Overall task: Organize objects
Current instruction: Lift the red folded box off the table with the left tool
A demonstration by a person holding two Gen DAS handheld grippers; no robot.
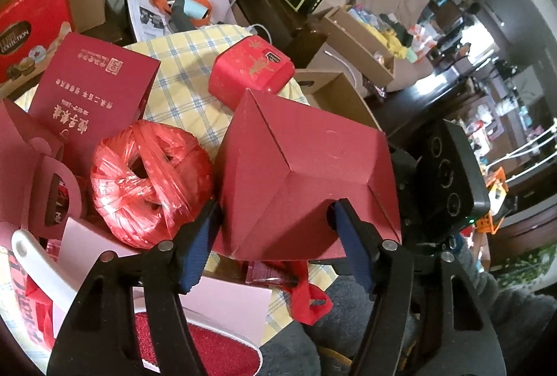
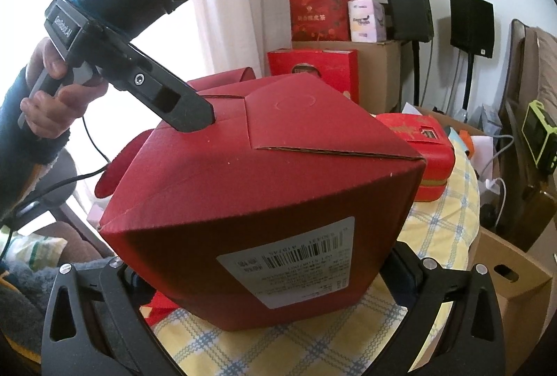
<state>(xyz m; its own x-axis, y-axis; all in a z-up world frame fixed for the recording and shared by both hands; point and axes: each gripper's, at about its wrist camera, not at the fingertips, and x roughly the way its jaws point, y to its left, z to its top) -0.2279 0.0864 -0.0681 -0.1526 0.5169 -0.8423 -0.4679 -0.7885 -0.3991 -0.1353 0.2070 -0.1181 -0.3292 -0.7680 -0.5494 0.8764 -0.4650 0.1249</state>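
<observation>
A dark red cardboard box [image 2: 264, 202], matt and slightly grainy, with folded flaps and creased corners, is held tipped above the worktop [image 2: 449, 223], which is covered in a yellow cloth checked with blue. A white printed label with a barcode [image 2: 296, 261] is stuck to the face nearest the right camera.

The left hand-held gripper [image 1: 275, 223] has its black arms and blue padded fingers [image 1: 198, 247] partly open, closed onto one corner of the box, one pad against the outer side and the other tucked in at a cut-out in the card. From the other side its black finger presses on the top flaps, and a bare hand [image 2: 48, 90] in a dark knitted sleeve holds the handle.

The right hand-held gripper [image 2: 275, 275] spreads wide around the lower part of the box; its pads are hidden behind the card, so I think it is clamped on but cannot tell for sure.

Beside the box lies a fat ball of shiny red plastic string [image 1: 149, 184], crinkled and wound with a hole in the middle. Behind it stands a flat red paper bag [image 1: 94, 87] with gold lettering, and farther back a rounded red tin [image 1: 250, 70] with gold patterning sits on the cloth. Brown cardboard cartons [image 1: 362, 42] stand just off the worktop's edge.
</observation>
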